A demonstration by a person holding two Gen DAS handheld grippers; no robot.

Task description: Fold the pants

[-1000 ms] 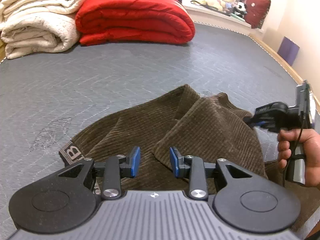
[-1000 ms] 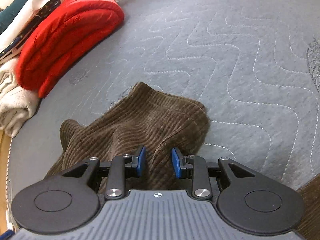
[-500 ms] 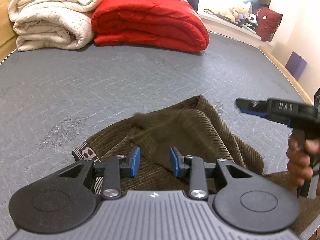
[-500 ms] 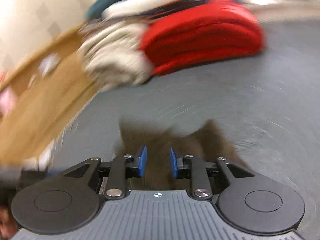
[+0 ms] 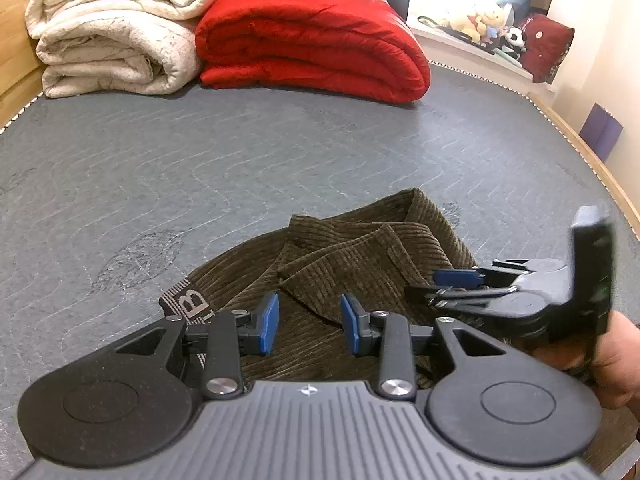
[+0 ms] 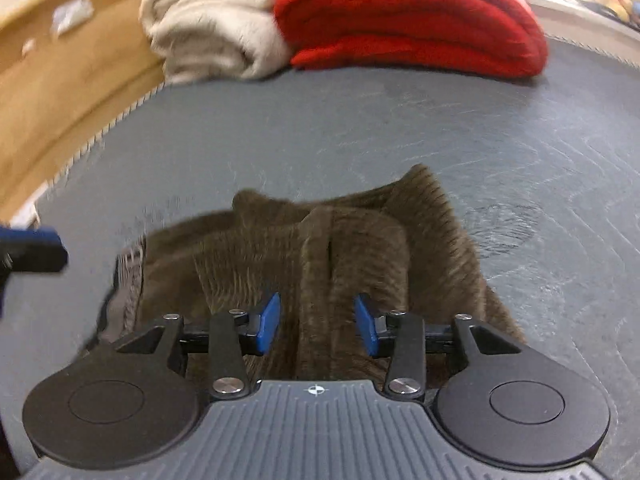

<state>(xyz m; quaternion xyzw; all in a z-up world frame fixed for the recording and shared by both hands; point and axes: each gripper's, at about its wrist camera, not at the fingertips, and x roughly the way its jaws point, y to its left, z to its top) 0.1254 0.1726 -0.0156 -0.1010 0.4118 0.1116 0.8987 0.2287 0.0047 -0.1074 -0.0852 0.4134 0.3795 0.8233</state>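
Left wrist view: one pair of brown ribbed corduroy pants point(image 5: 360, 264) lies bunched on the grey quilted mattress point(image 5: 240, 160), its grey waistband with a large letter "B" point(image 5: 192, 304) to the left. The left gripper point(image 5: 308, 324) hovers over the near part of the cloth with its two blue-padded fingers point(image 5: 269, 322) spread apart, and nothing is pinched between them. At the right, the right gripper point(image 5: 436, 286) reaches in sideways over the pants, carried by one hand point(image 5: 600, 364) at the frame edge; it is blurred, and only one blue pad shows. At the far end of the mattress lie two folded bundles: one cream blanket point(image 5: 116, 40) and one red quilt point(image 5: 316, 44), side by side and touching. Several soft toys point(image 5: 480, 20) sit on a ledge beyond, too small to count.

Right wrist view: the picture is blurred. The right gripper point(image 6: 318, 324) hangs above the same pants point(image 6: 340, 248), over a raised fold that runs between its two blue fingers point(image 6: 366, 326). Its fingers have just been opening and stand spread, clear of the cloth. One blue tip of the left gripper point(image 6: 34, 246) shows at the left edge. The cream blanket point(image 6: 212, 20) and red quilt point(image 6: 408, 20) lie at the far end, with a wooden bed frame point(image 6: 60, 80) along the left.
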